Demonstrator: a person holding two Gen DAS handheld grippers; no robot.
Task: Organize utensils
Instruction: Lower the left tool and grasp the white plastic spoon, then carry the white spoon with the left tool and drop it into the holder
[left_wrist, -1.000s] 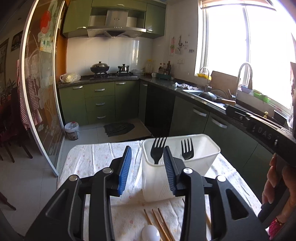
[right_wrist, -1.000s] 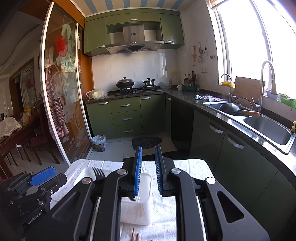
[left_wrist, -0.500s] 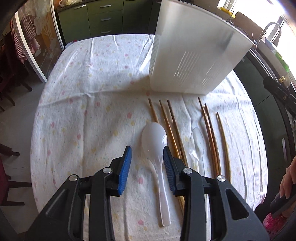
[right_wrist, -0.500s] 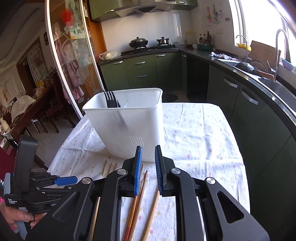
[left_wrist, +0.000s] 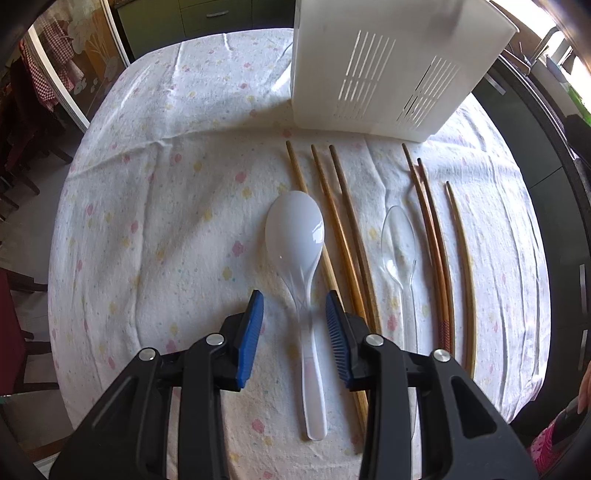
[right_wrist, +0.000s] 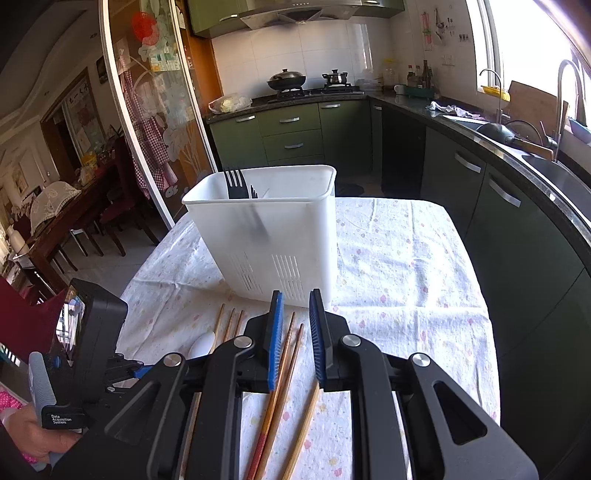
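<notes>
A white plastic spoon (left_wrist: 297, 243) lies on the flowered tablecloth (left_wrist: 166, 221). My left gripper (left_wrist: 294, 308) is open, low over the cloth, its blue pads either side of the spoon's handle. A clear plastic spoon (left_wrist: 399, 243) lies to the right among several wooden chopsticks (left_wrist: 345, 229). The white slotted utensil holder (left_wrist: 384, 66) stands behind them. In the right wrist view the holder (right_wrist: 273, 236) has two black forks (right_wrist: 236, 184) in it. My right gripper (right_wrist: 295, 310) is open and empty above chopsticks (right_wrist: 284, 365).
The table edge drops off on all sides. Dark green kitchen cabinets (right_wrist: 480, 192) and a sink counter run along the right. A glass sliding door (right_wrist: 155, 110) and dining chairs are on the left. The left gripper body (right_wrist: 96, 343) shows at lower left.
My left gripper has tipped down from the holder to the table and dropped closer, now straddling the white spoon's handle. My right gripper has tilted down and opened a little wider.
</notes>
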